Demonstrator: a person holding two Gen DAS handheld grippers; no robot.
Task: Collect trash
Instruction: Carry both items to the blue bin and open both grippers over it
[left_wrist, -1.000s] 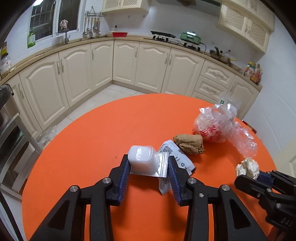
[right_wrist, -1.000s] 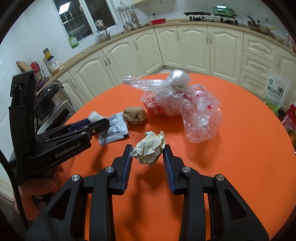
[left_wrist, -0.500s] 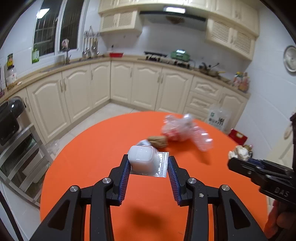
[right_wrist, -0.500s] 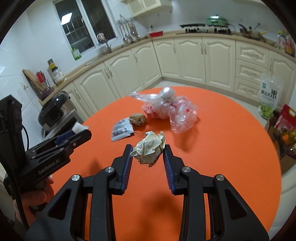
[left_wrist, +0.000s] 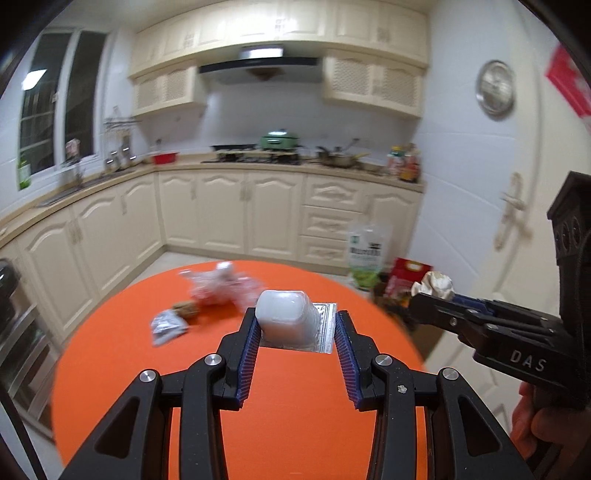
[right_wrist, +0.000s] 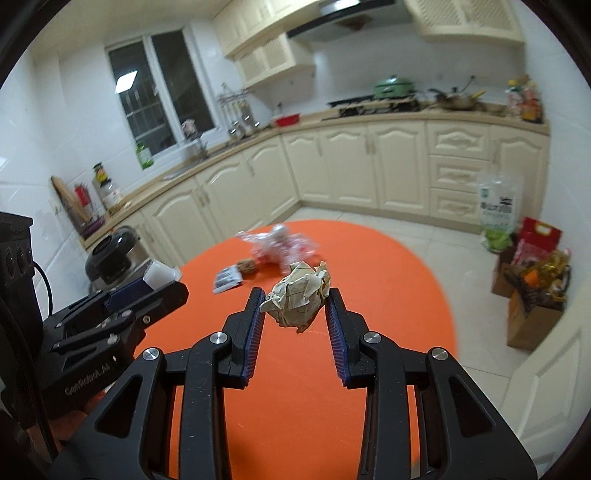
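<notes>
My left gripper is shut on a white plastic cup with a foil lid, held high above the round orange table. My right gripper is shut on a crumpled paper ball, also high above the table. The paper ball shows in the left wrist view at the tip of the right gripper. On the table lie a clear plastic bag with red print, a brown lump and a grey-white wrapper. They also show in the right wrist view: bag, lump, wrapper.
Cream kitchen cabinets line the far wall. On the floor beyond the table stand a rice bag, a red bag and a cardboard box. A black cooker sits at the left. A white door is at right.
Both grippers have risen and drawn back from the table with their loads; the table and the trash on it look smaller and farther away.
</notes>
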